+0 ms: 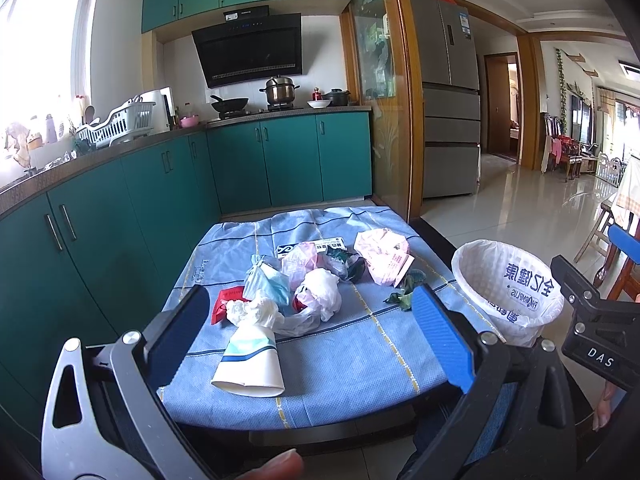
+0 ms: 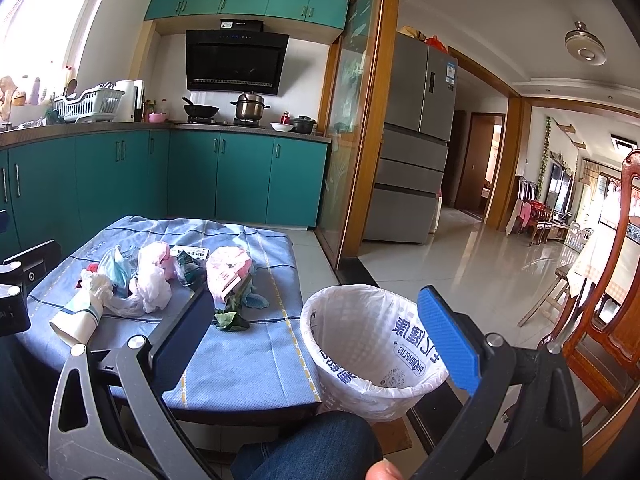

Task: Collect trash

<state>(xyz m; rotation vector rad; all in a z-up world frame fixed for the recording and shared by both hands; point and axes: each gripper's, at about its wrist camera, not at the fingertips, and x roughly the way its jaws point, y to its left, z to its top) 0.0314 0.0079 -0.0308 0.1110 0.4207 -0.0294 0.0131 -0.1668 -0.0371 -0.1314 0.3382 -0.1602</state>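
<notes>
A pile of trash lies on a low table under a blue checked cloth (image 1: 360, 360): a paper cup (image 1: 250, 364) on its side nearest me, crumpled white tissue (image 1: 252, 310), a white plastic bag (image 1: 320, 288), a blue face mask (image 1: 272, 284), a red wrapper (image 1: 224, 300), a pink paper package (image 1: 384, 256) and green leaves (image 1: 404, 292). A trash bin (image 2: 372, 344) lined with a white printed bag stands right of the table. My left gripper (image 1: 310, 344) is open and empty, held above the cup. My right gripper (image 2: 316, 344) is open and empty, over the bin's near rim.
Teal kitchen cabinets (image 1: 160, 184) run along the left and back. A wooden chair (image 2: 600, 320) stands at the right. A glass sliding door (image 2: 352, 140) and a fridge (image 2: 416, 140) stand behind the table. My knee (image 2: 312, 444) is below the bin.
</notes>
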